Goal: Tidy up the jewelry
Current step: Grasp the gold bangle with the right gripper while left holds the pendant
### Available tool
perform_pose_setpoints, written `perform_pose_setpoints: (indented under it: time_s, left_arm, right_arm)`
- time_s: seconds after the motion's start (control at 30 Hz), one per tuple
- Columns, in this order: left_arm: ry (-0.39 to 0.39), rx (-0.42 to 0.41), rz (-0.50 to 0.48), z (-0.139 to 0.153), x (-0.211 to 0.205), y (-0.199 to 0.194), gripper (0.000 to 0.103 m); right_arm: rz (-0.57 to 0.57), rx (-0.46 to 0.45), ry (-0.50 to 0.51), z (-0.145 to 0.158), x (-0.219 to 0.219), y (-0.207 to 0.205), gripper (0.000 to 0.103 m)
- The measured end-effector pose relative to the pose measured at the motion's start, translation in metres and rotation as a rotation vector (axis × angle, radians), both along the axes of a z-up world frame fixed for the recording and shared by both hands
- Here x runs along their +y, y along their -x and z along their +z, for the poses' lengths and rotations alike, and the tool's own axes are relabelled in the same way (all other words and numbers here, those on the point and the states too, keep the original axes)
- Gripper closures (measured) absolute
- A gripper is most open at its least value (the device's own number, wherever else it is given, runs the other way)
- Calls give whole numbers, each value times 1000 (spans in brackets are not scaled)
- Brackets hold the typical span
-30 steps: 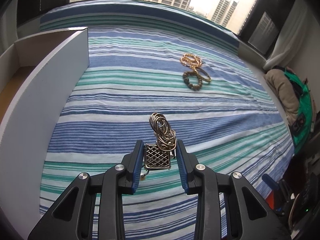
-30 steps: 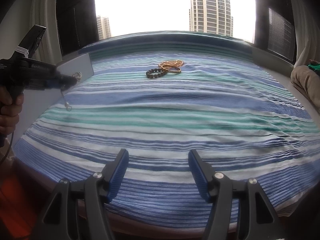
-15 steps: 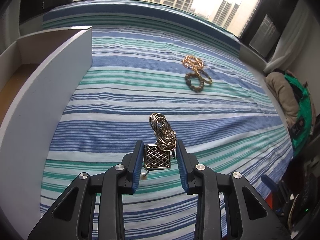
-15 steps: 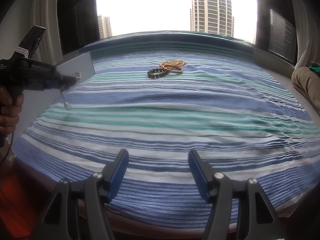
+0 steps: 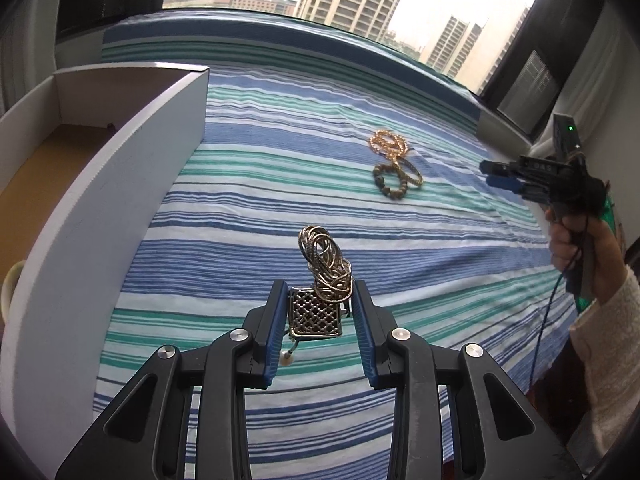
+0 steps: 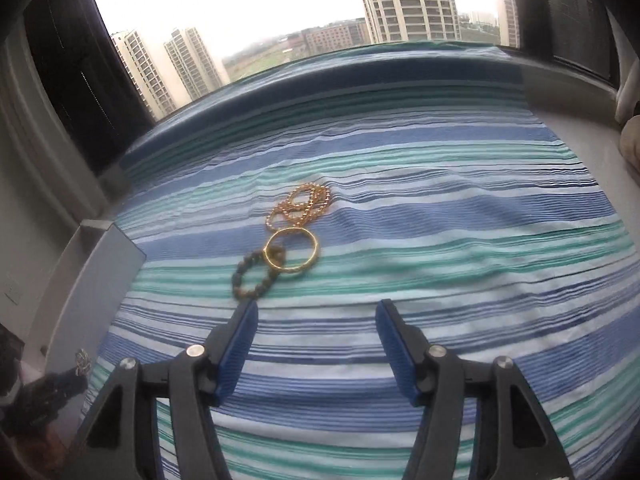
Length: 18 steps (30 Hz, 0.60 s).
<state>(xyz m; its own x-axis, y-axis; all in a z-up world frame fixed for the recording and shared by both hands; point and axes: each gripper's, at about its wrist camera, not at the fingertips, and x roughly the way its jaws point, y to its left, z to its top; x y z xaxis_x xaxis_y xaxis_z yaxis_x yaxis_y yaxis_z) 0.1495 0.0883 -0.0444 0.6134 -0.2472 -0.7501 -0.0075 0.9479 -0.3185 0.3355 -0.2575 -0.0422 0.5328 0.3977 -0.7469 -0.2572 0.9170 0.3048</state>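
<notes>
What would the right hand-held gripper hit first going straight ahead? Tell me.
Probably the dark bead bracelet, lying just beyond the closing, empty right hand-held gripper, toward its left fingertip. The gold bangle overlaps it behind. Depth is uncertain; bare striped sheet lies dead centre.

Box interior: the white box at the left of the left wrist view shows only part of its brown floor; its near wall hides the rest, and the frame edge cuts it off.
Dark speck in box: too small to tell what it is.
Pendant clasp: the lower end of the silver pendant necklace hangs behind the left gripper.
Bracelets: the jewelry pile is motion-blurred in the right wrist view; bead detail is unreadable.
Person: only a hand and sleeve show, cropped at the right edge.
</notes>
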Motion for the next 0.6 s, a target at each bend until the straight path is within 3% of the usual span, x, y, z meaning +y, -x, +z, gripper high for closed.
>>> perform_pose_setpoints:
  time_s: [0.03, 0.13, 0.37, 0.4, 0.47, 0.5, 0.6]
  left_arm:
    - [5, 1, 4, -1, 2, 0, 71]
    - [20, 9, 19, -2, 9, 1, 71]
    - [34, 31, 46, -8, 25, 5, 71]
    - [36, 35, 47, -9, 26, 6, 71]
    - [46, 43, 46, -11, 27, 8, 71]
    - [51, 43, 43, -12, 27, 10, 71]
    - [65, 35, 33, -9, 25, 14, 71]
  right_arm:
    - [34, 61, -30, -7, 13, -23, 61]
    - [104, 172, -55, -33, 58, -74, 61]
    - [10, 303, 17, -91, 116, -140, 61]
    - [0, 264, 27, -89, 120, -142, 68]
    - [-1, 261, 76, -90, 126, -146, 92]
    - [-13, 260, 63, -89, 124, -143, 97]
    - [-22, 219, 38, -77, 112, -124, 97]
